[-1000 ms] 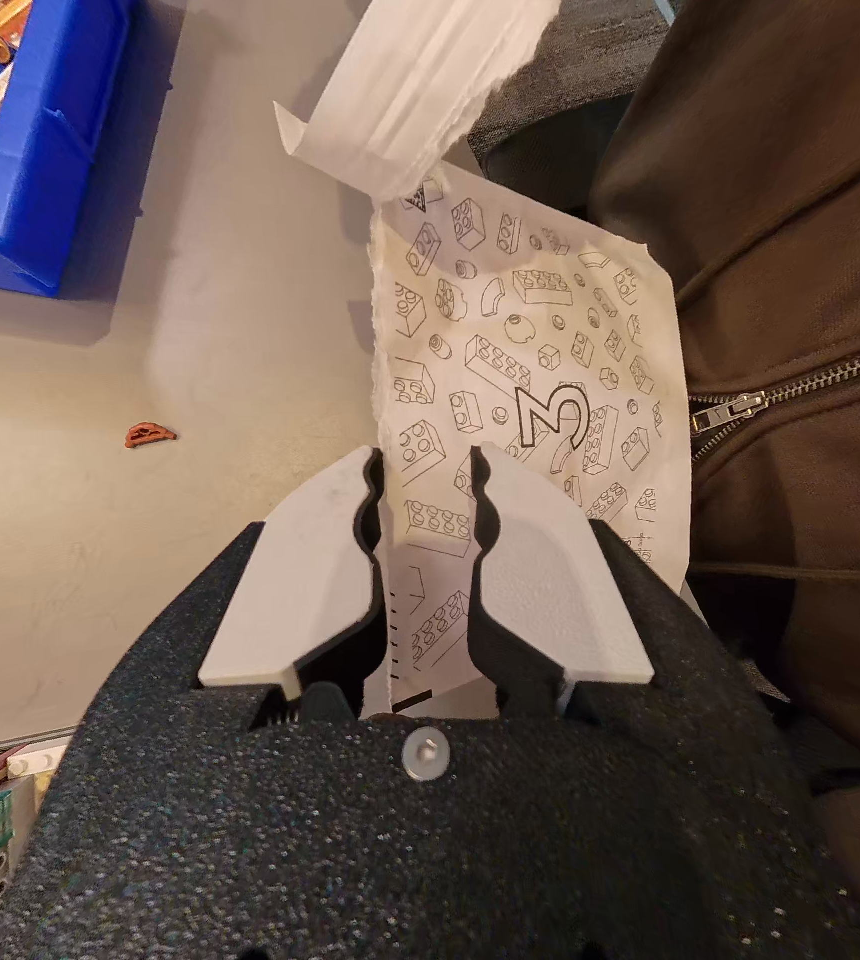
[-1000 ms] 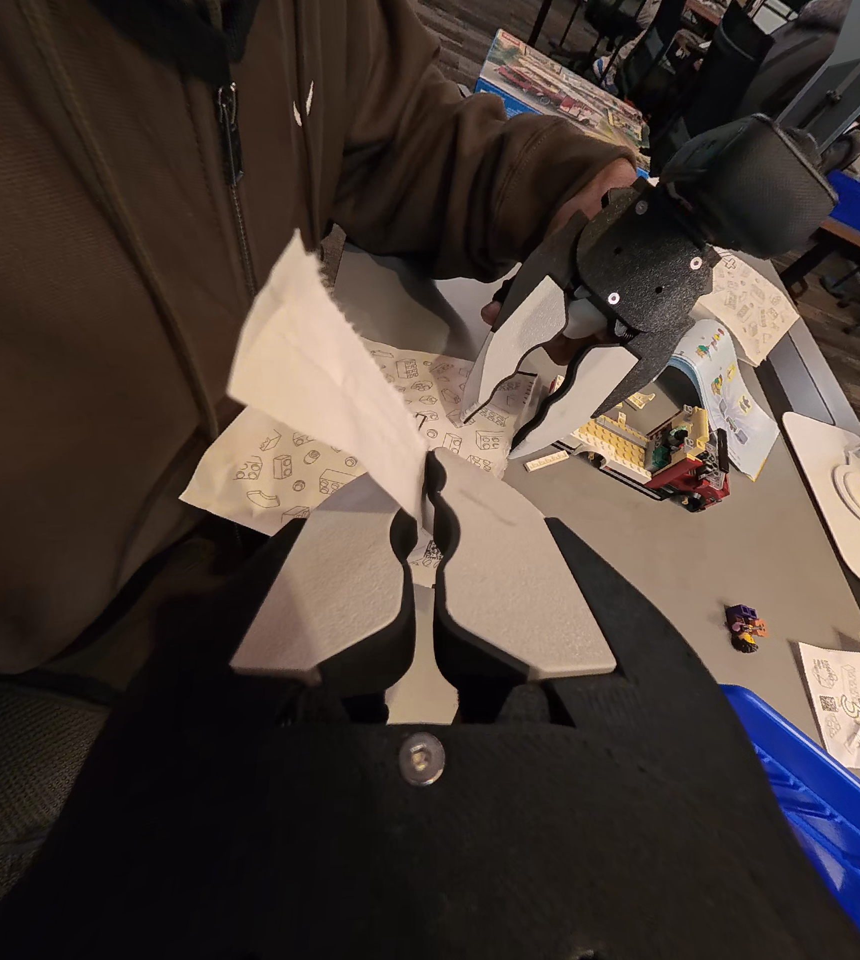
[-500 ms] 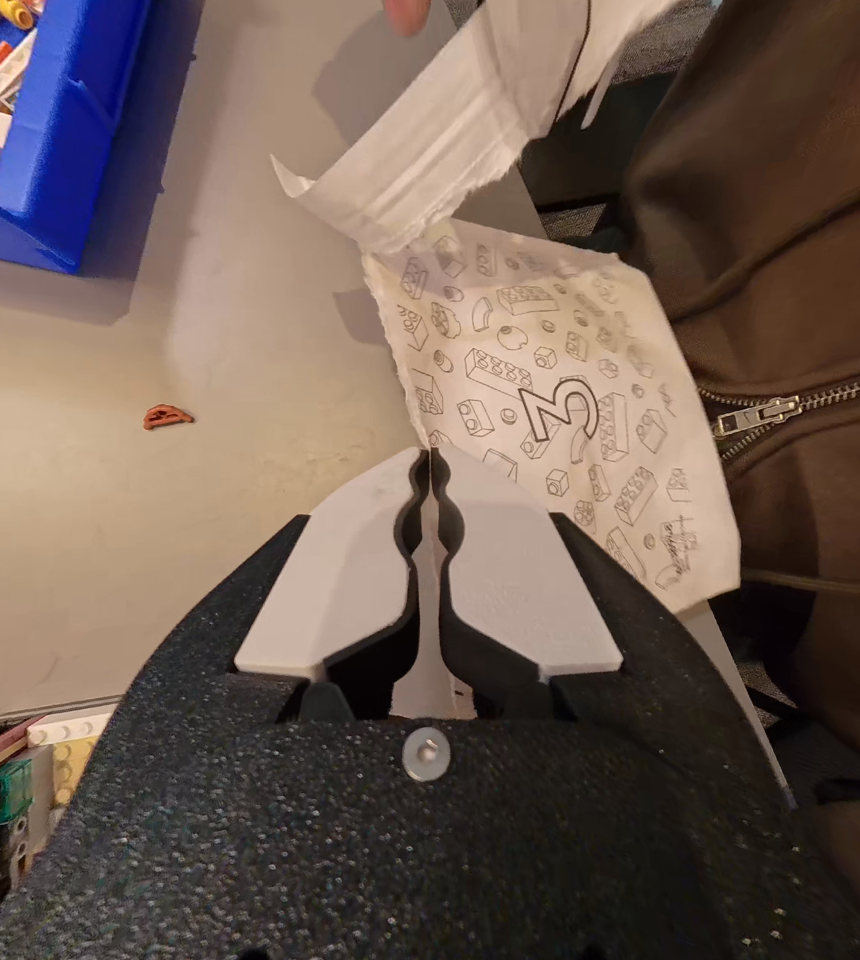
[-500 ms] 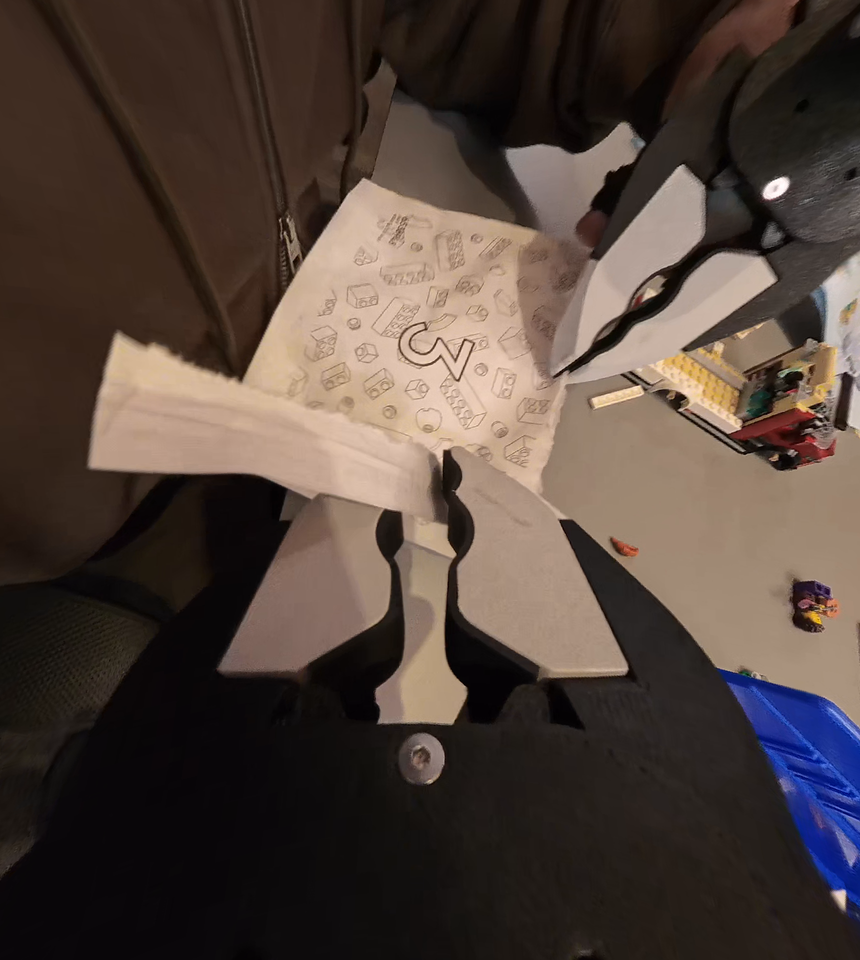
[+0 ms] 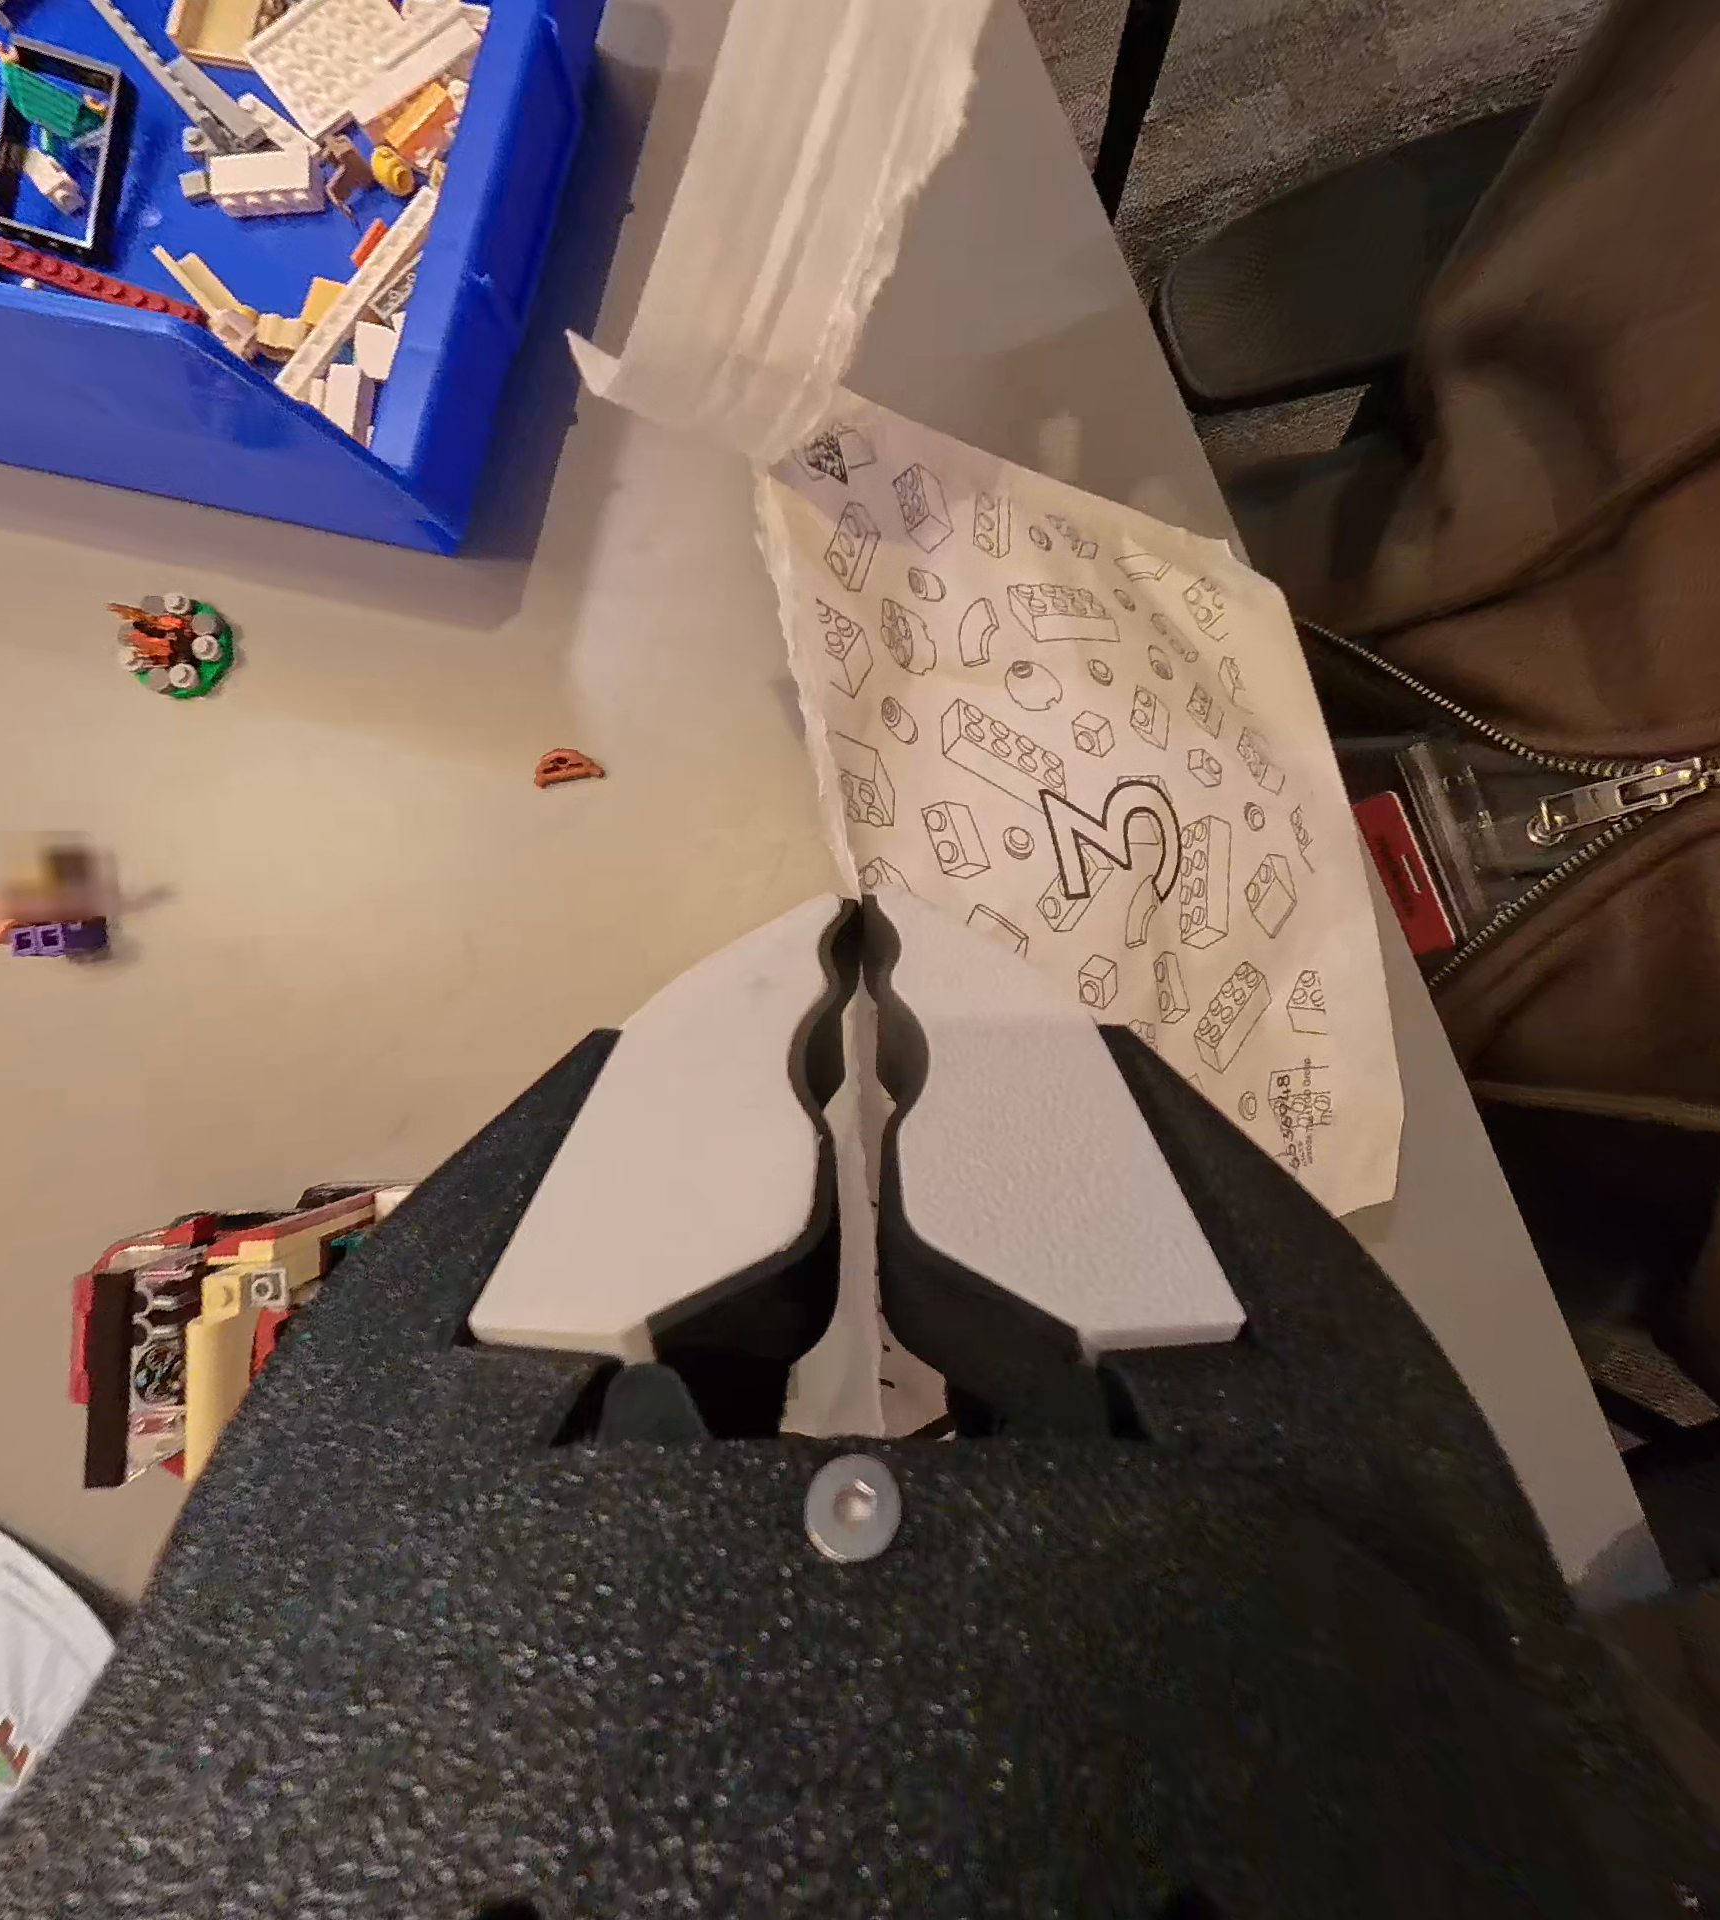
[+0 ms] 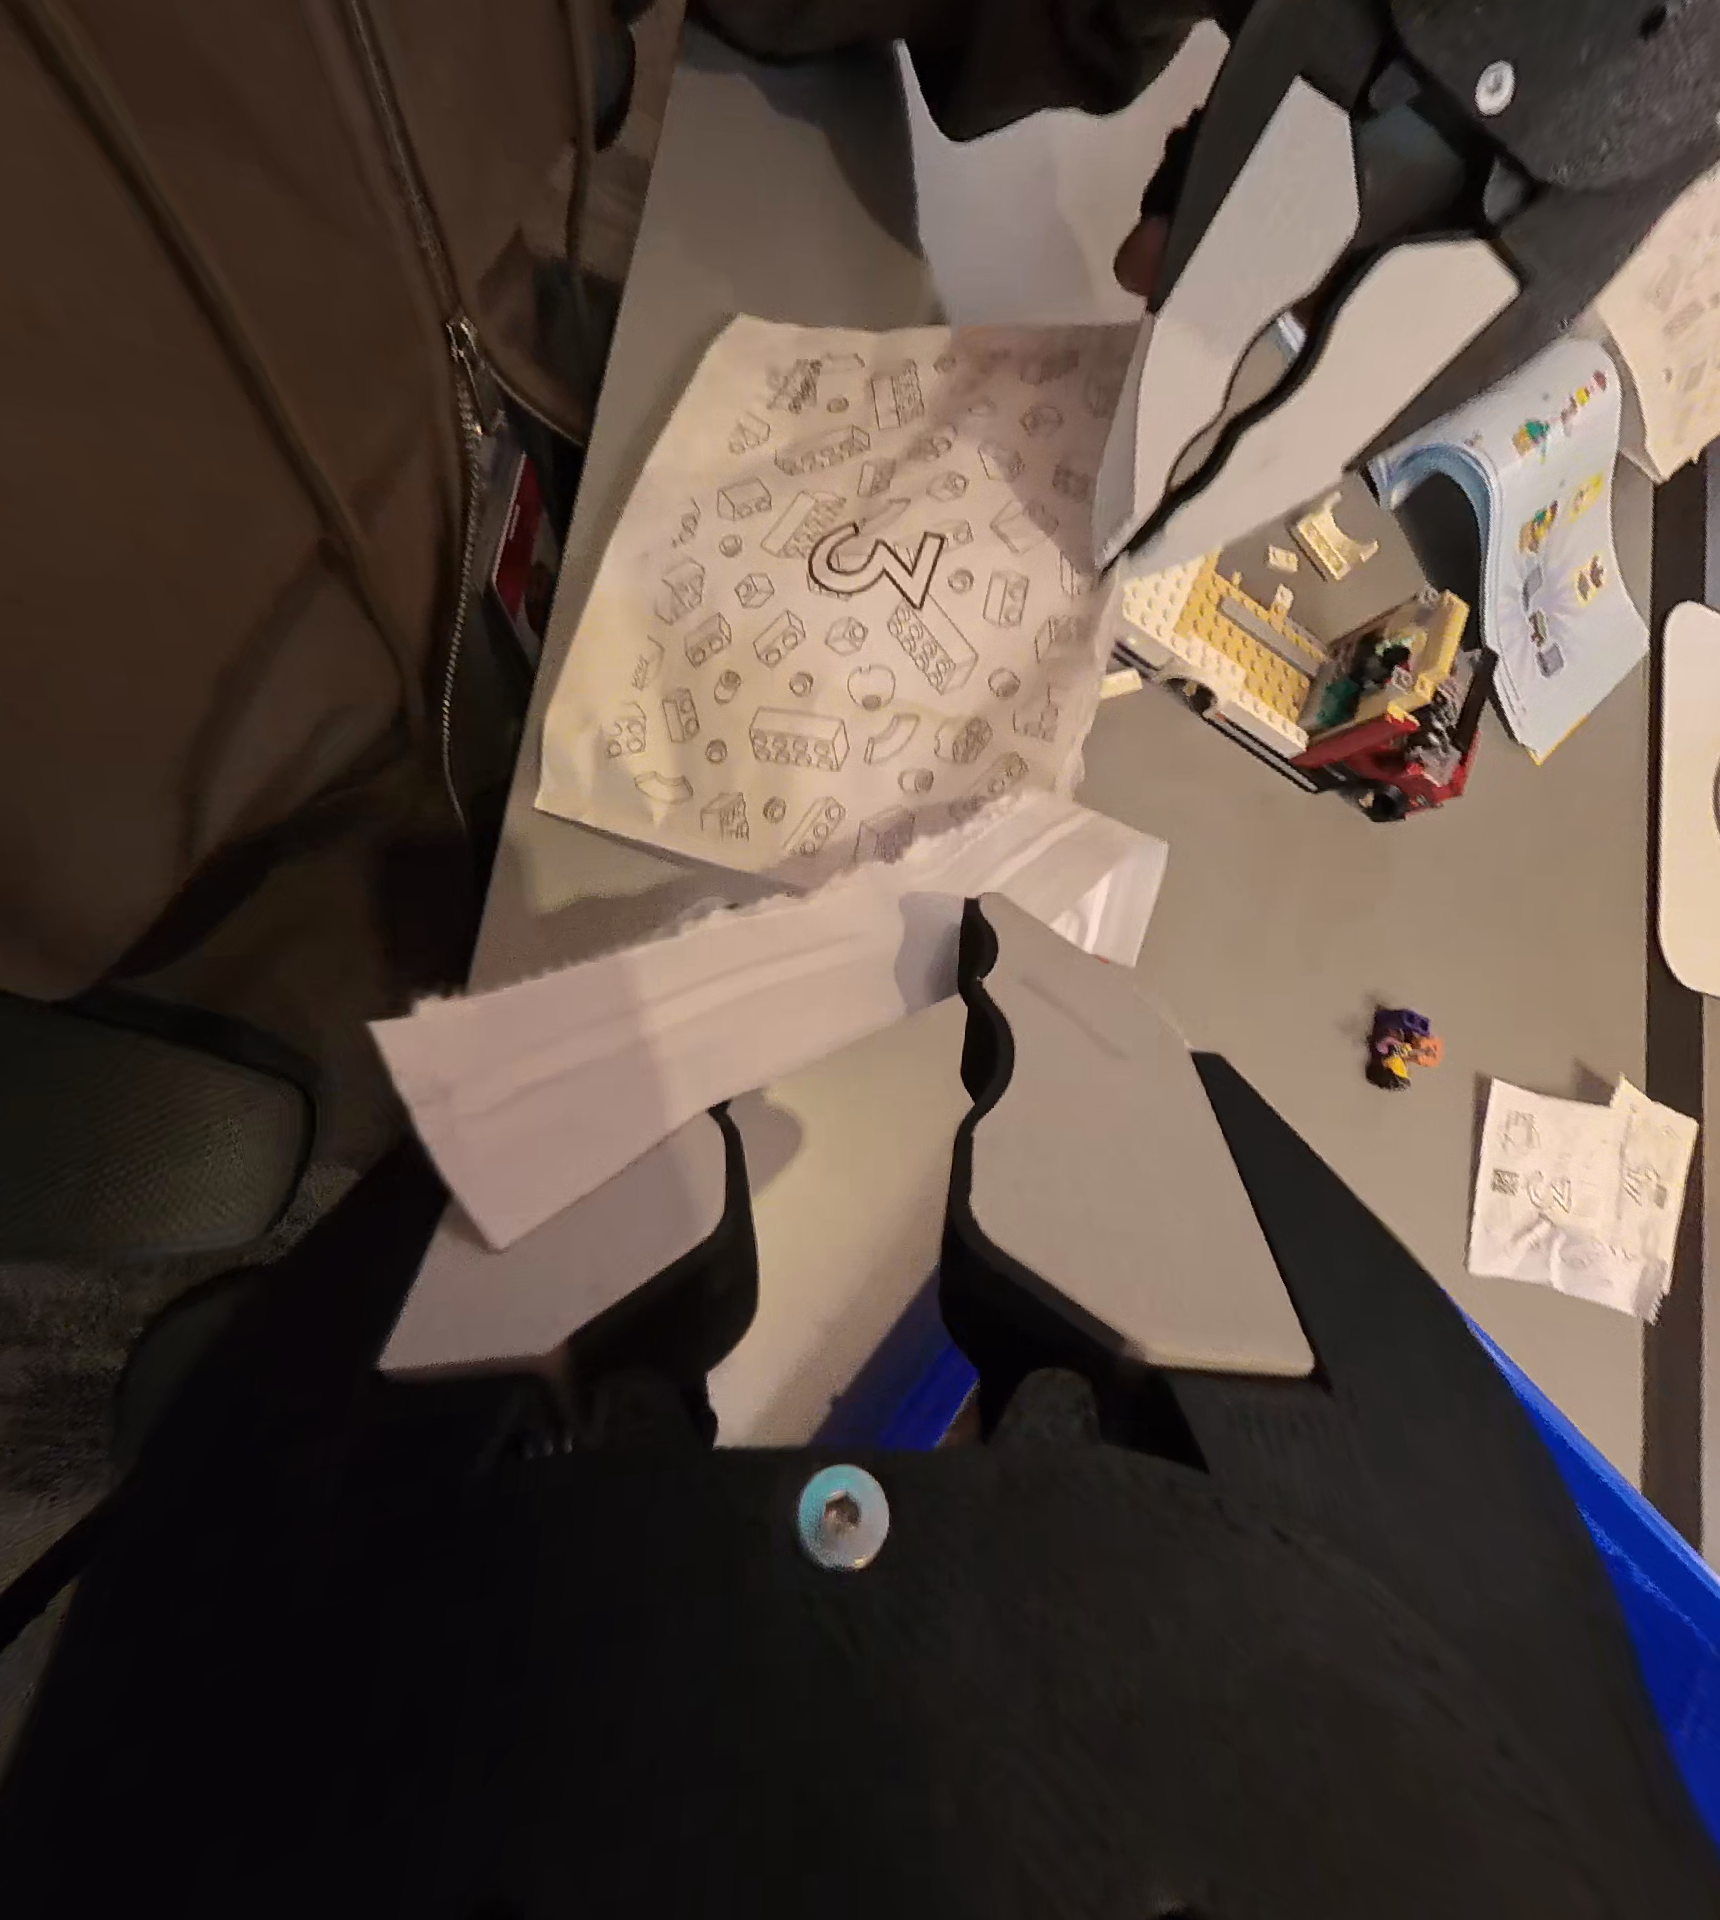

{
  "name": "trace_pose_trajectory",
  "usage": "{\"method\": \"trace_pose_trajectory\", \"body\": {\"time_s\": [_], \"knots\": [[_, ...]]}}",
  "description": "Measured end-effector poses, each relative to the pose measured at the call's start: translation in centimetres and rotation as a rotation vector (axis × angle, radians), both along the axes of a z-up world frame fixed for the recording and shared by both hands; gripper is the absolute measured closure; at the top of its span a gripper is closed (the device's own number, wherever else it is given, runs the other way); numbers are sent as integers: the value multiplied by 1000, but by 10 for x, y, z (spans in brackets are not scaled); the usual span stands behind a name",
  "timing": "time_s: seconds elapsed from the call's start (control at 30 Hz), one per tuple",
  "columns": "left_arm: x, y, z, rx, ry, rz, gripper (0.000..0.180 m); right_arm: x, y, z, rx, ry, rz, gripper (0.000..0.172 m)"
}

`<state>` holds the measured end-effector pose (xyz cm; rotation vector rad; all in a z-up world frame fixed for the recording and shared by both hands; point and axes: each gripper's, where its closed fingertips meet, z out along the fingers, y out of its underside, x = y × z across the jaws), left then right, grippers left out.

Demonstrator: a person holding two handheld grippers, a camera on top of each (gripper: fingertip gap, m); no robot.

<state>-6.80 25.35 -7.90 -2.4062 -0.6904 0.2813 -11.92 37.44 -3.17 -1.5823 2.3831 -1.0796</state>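
Left wrist view: the left gripper [image 5: 858,914] is clamped on the torn edge of a printed paper bag [image 5: 1074,790], which lies at the grey table [image 5: 336,935] edge, beside a blue bin [image 5: 212,416] of bricks.

Right wrist view: the right gripper [image 6: 866,997] stands open; a torn white paper strip [image 6: 669,1029] drapes over its left finger, unpinched. A brick model [image 6: 1355,675] sits beyond.

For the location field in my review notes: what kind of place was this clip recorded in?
Probably an indoor hobby or work table used for toy-brick building. A grey table holds a blue bin of loose bricks, a half-built brick model beside an open instruction booklet, and a printed paper bag.
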Motion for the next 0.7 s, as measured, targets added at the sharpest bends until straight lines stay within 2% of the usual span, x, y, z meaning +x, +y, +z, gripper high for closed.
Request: {"method": "trace_pose_trajectory", "body": {"time_s": [0.2,0.3,0.5,0.6,0.7], "knots": [[4,-7,5,-33,24,5,180,-34,-4,13,46,115,-82,132],[5,-9,11,-31,41,6,180,-44,-16,30,6,175,-100,132],[11,-4,26,-14,84,-17,180,-38,-81,64,-121,177,-184,142],[14,0,29,-10,95,-27,180,-17,-111,53,23,57,-260,149],[17,5,32,3,104,-38,180,16,-119,27,264,-67,-223,155]]}}
